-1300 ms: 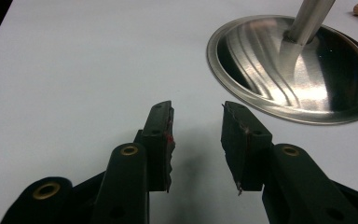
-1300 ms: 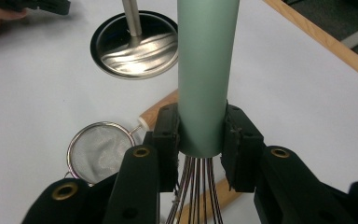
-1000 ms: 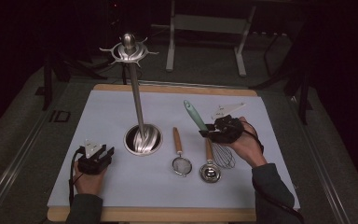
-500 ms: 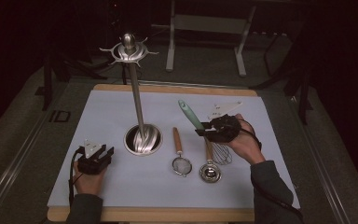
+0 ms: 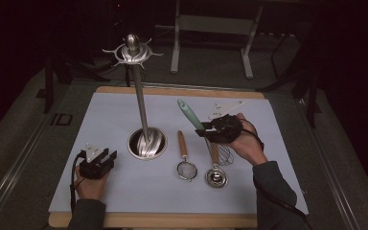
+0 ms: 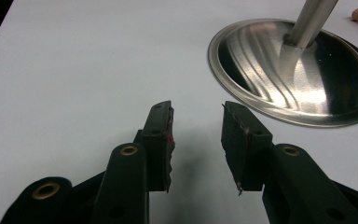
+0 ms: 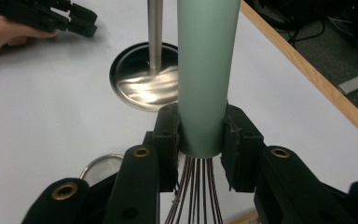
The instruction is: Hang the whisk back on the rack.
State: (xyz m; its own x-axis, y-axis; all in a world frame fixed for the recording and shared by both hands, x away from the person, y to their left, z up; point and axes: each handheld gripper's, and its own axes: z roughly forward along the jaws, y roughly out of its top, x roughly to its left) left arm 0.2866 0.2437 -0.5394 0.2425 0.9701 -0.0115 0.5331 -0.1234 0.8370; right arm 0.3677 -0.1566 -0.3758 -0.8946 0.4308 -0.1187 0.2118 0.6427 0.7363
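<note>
Your right gripper [image 5: 210, 130] has its two black jaws clamped on the lower end of the pale green cylindrical handle of a wire whisk [image 7: 208, 70], just above where the thin dark wires leave it; in the right gripper view the handle fills the gap between the pads and the wires fan out below them. In the high view the whisk [image 5: 190, 114] is tilted, its handle slanting up and away toward the far left, its wire head [image 5: 223, 154] low near the white table surface [image 5: 278, 139] under your right hand [image 5: 247, 141]. Your left gripper [image 6: 196, 135] has nothing in it: its jaws stand moderately apart with bare white surface between them, and it rests low over the near left part of the table in your left hand [image 5: 90, 184]. Just ahead and to the right of it is the round polished steel base of a tall utensil stand [image 6: 298, 74], whose slim metal pole rises to a hooked crown [image 5: 132, 50] at the top. Between the stand and your right hand lie a small mesh strainer with a wooden handle [image 5: 186, 160] and, beside it, a shiny round metal scoop [image 5: 216, 176] whose handle runs under the right gripper. The table has a light wooden edge [image 5: 172, 220].
</note>
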